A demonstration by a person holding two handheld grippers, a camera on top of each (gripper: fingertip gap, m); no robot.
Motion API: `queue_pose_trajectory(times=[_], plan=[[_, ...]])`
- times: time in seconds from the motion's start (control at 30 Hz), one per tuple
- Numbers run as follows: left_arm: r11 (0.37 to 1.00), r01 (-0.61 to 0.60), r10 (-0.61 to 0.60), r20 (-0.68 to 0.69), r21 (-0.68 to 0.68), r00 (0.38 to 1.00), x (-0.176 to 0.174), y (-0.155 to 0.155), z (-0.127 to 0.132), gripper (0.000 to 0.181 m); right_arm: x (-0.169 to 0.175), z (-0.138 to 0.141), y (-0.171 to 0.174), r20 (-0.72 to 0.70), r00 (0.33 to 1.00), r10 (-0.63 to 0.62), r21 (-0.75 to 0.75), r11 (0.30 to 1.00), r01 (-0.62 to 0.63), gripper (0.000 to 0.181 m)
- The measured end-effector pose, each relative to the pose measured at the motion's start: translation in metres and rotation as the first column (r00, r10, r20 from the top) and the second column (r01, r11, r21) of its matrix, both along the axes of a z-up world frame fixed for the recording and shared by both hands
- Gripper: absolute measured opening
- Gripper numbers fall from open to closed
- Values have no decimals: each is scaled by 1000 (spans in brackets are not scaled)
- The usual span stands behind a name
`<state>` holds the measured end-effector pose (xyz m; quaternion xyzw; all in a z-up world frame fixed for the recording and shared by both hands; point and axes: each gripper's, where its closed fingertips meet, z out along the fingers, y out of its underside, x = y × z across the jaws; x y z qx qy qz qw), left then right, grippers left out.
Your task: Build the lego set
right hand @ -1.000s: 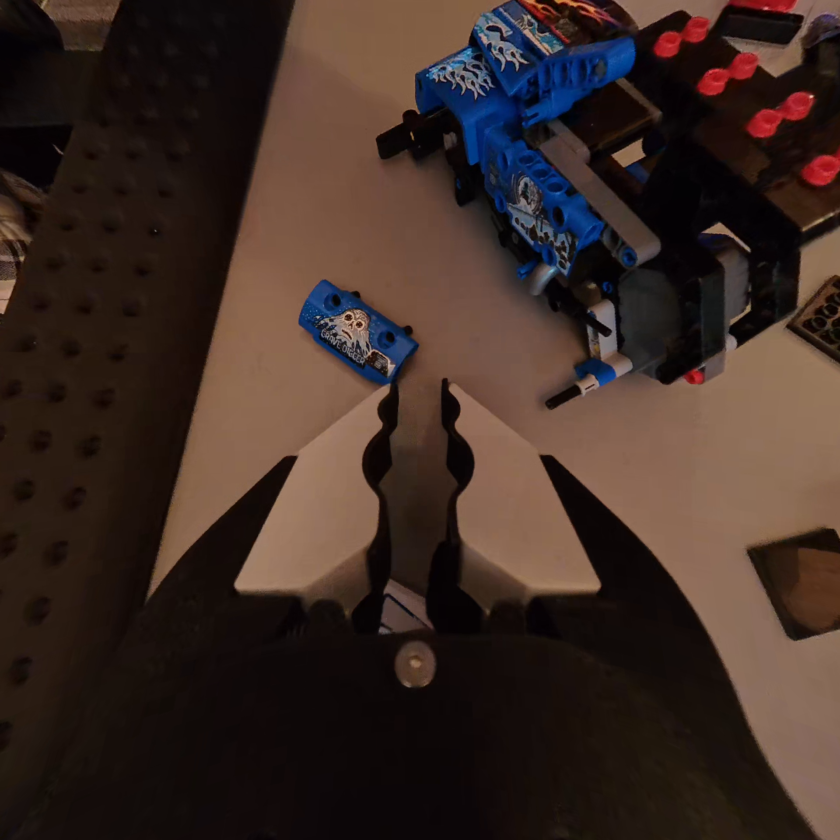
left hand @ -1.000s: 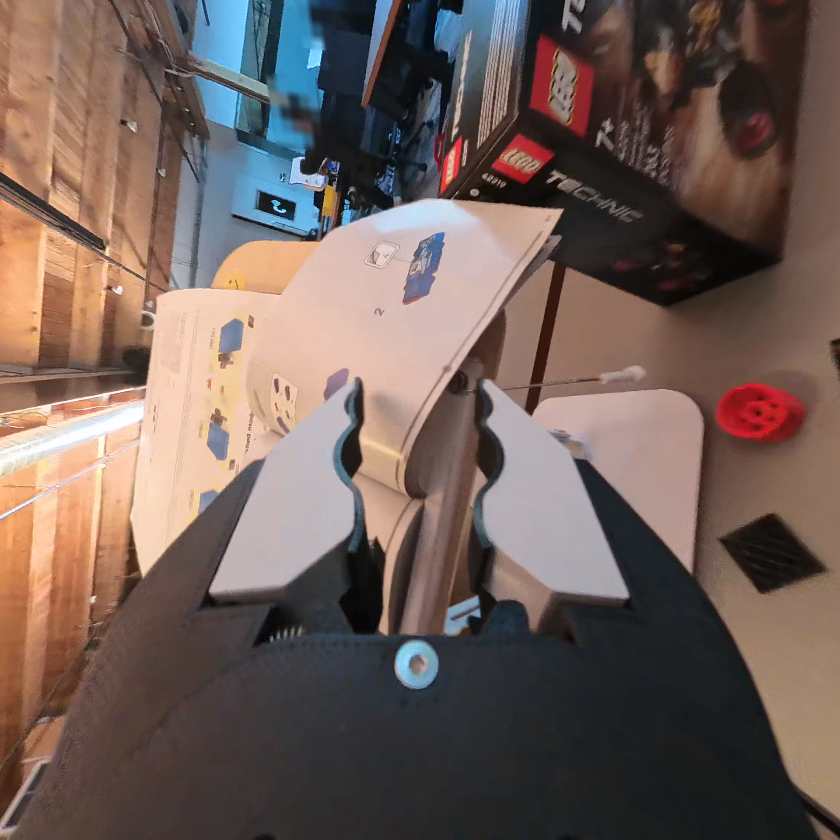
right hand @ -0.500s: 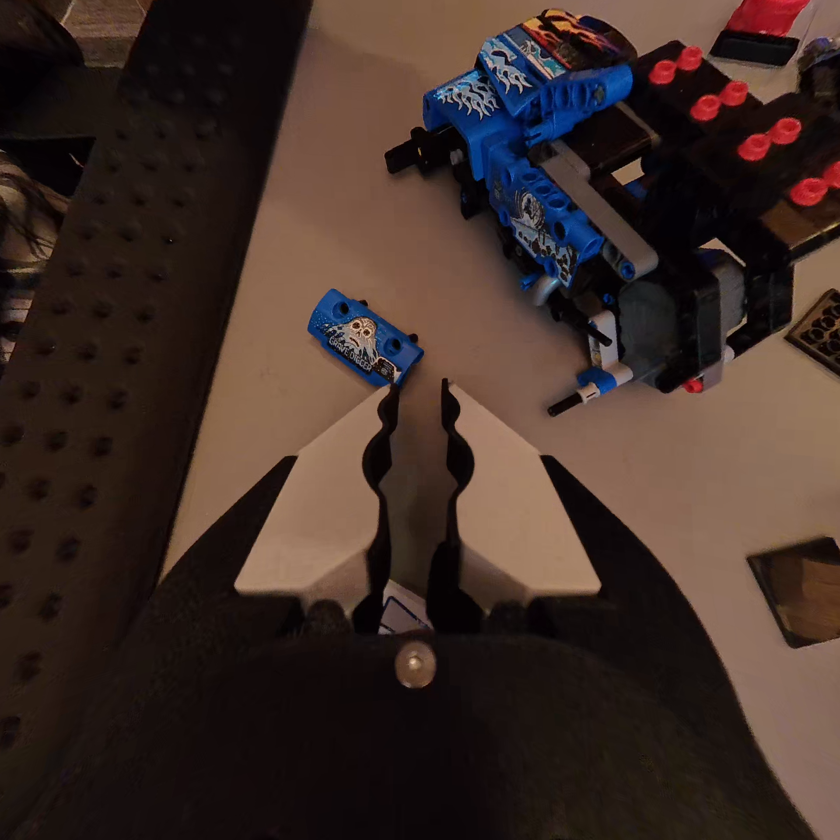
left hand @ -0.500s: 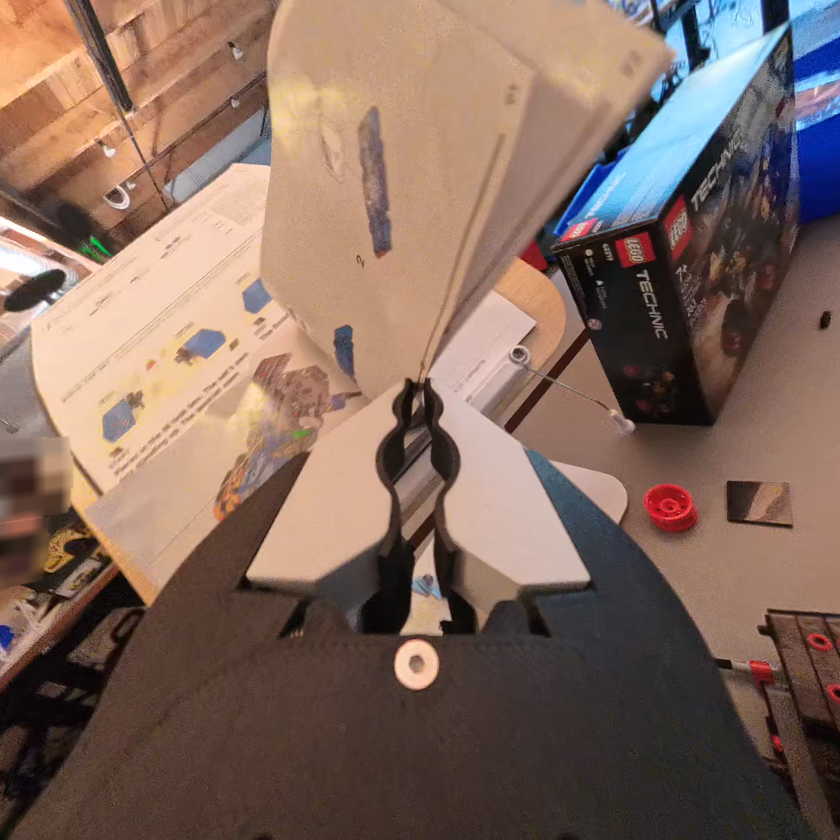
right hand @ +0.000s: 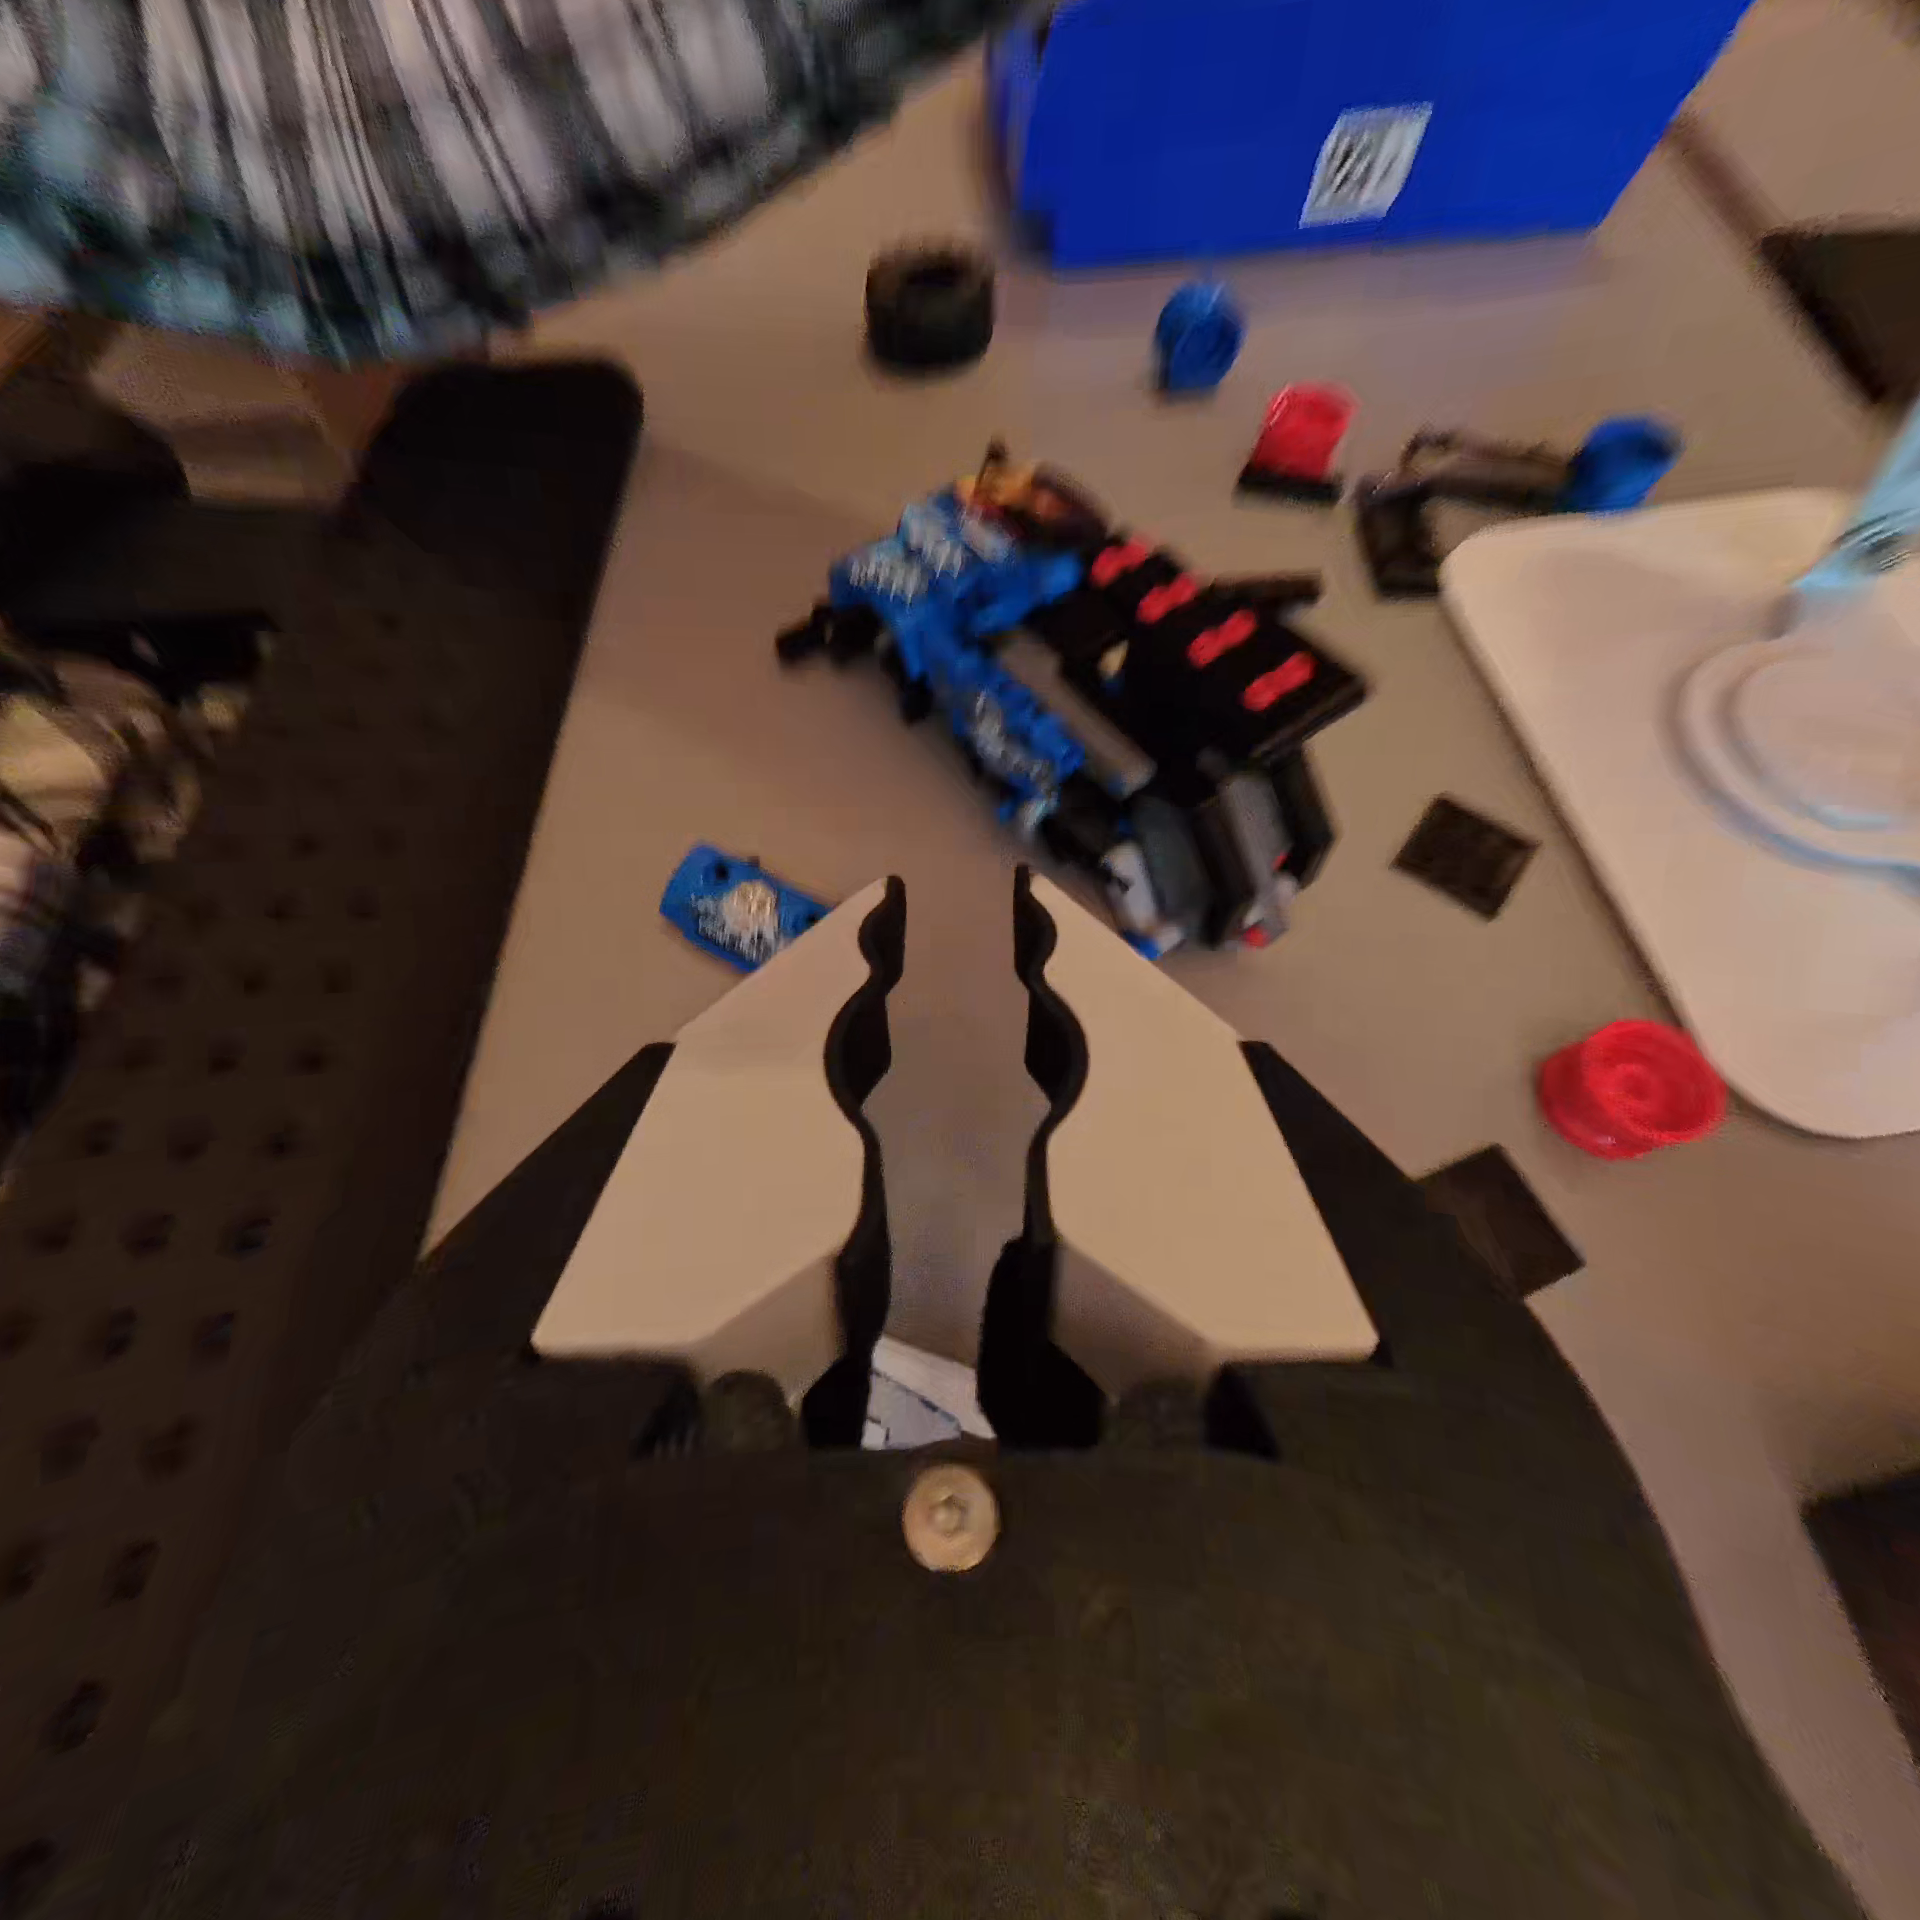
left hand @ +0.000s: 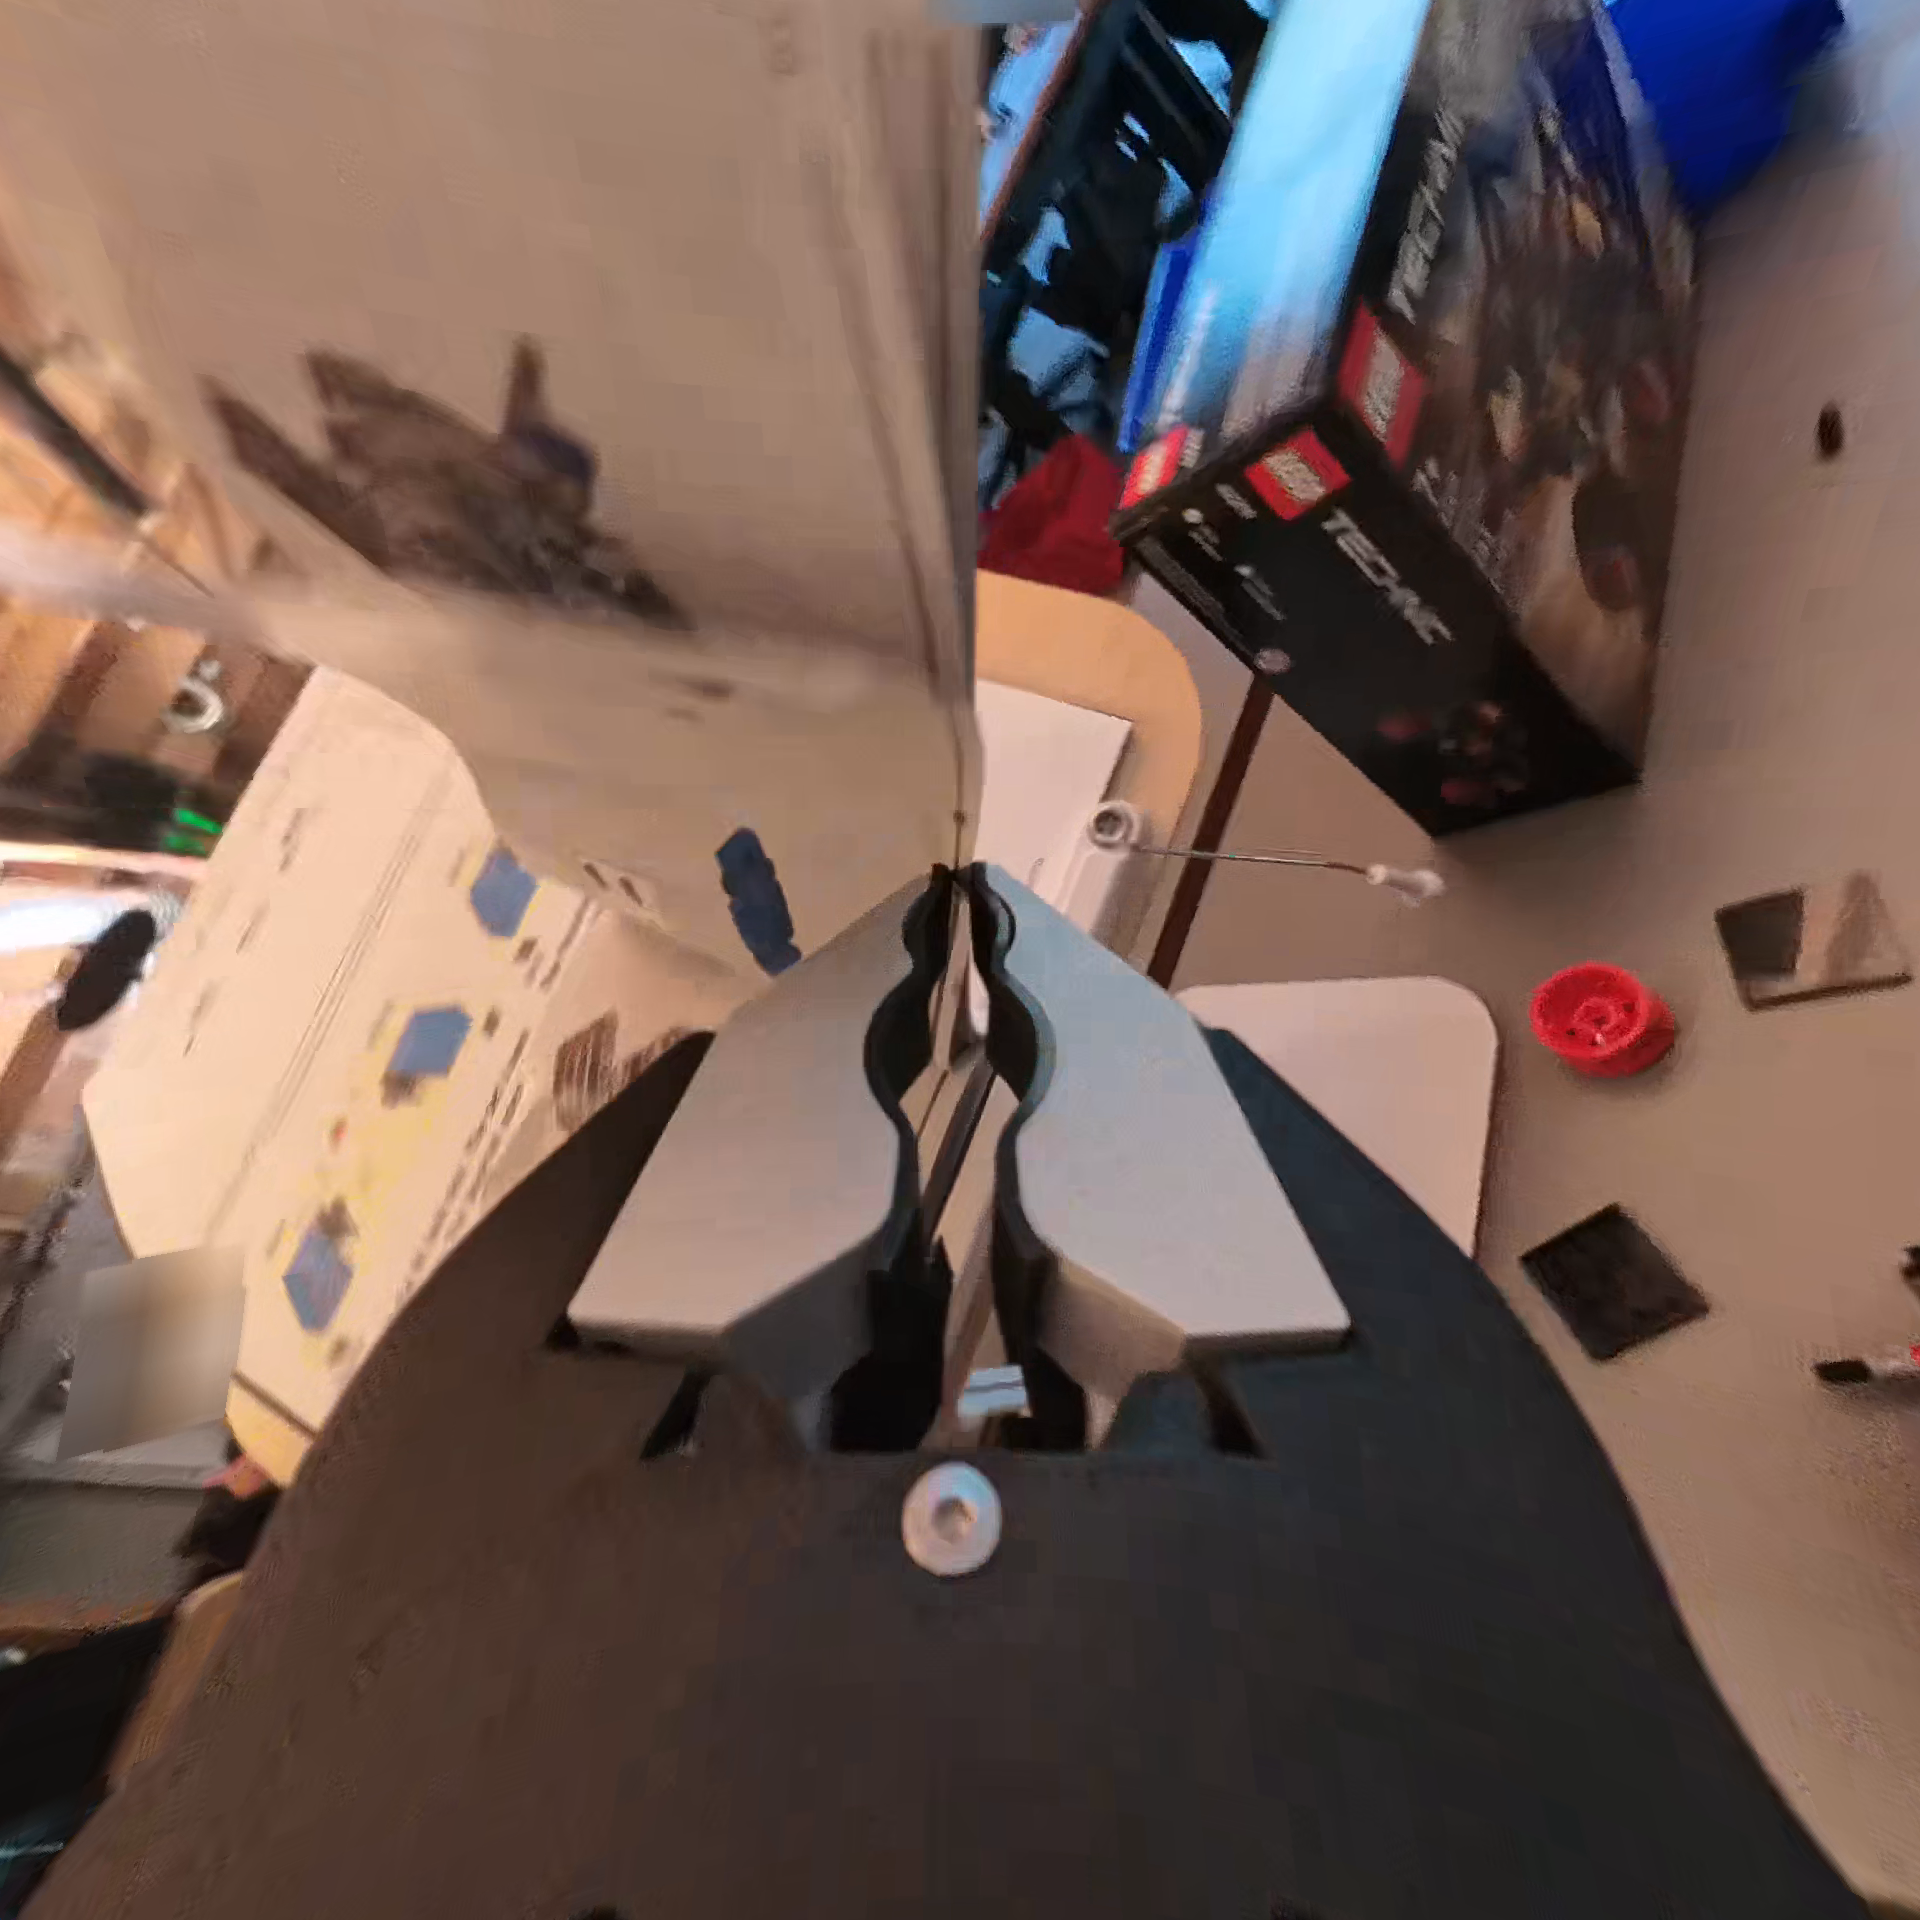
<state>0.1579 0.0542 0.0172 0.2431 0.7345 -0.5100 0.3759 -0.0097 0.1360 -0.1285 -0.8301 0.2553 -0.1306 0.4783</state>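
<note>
grey-fingered left gripper [left hand: 958, 896] pointed up off the beige table [left hand: 1766, 1558], pinched tight on a lifted page of the instruction booklet [left hand: 582, 436]. right gripper [right hand: 958, 894] hovered tilted over the same table, fingers slightly apart and empty, half-built blue and black lego truck [right hand: 1081, 707] just ahead, loose blue piece [right hand: 732, 907] beside its left fingertip.

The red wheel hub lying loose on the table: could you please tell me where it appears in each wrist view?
Left wrist view: red wheel hub at the right edge, right of the white tray.
Right wrist view: red wheel hub at lower right, touching the tray's near corner.
Shared landmark: the white tray.
</note>
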Motion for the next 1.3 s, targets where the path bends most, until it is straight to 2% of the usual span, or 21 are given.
queue_pose_trajectory(times=[0.07, 0.17, 0.27, 0.4, 0.6, 0.77, 0.87, 0.97, 1.07, 1.23, 1.3], plan=[[996, 14, -17, 27, 92, 999, -4, -15, -6, 0, 5, 25, -10, 46, 998, -41, 82, 996, 37, 19], [976, 35, -44, 36, 215, 998, -5, -34, -19, 0, 9, 45, -28, 104, 989, -104, 89, 992, 95, 18], [966, 69, -61, -41, 249, 997, -2, -42, -28, 0, 13, 63, -43, 151, 974, -170, 91, 983, 158, 18], [976, 154, -111, -256, 153, 960, -4, -42, -24, 0, 28, 90, -70, 227, 930, -289, 84, 957, 277, 22], [968, 251, -212, -555, -5, 805, -7, -32, -13, 0, 63, 121, -113, 302, 843, -445, 47, 890, 453, 41], [956, 275, -268, -684, -101, 679, -6, -26, -6, 0, 94, 138, -132, 317, 799, -511, 83, 854, 514, 56], [951, 280, -287, -719, -133, 633, -5, -22, -5, 0, 108, 148, -125, 345, 803, -486, 61, 865, 497, 54], [949, 260, -303, -734, -177, 608, -2, -17, -1, 0, 127, 144, -130, 331, 805, -493, -18, 849, 527, 58], [952, 194, -305, -717, -235, 627, 5, -7, 4, 0, 142, 135, -145, 310, 792, -526, -104, 809, 578, 58], [938, 27, -291, -741, -347, 605, 20, 24, 9, 0, 154, 143, -162, 351, 749, -562, -124, 765, 632, 60], [924, -55, -283, -774, -378, 567, 27, 39, 5, 0, 156, 144, -167, 345, 748, -568, -138, 757, 639, 65]])
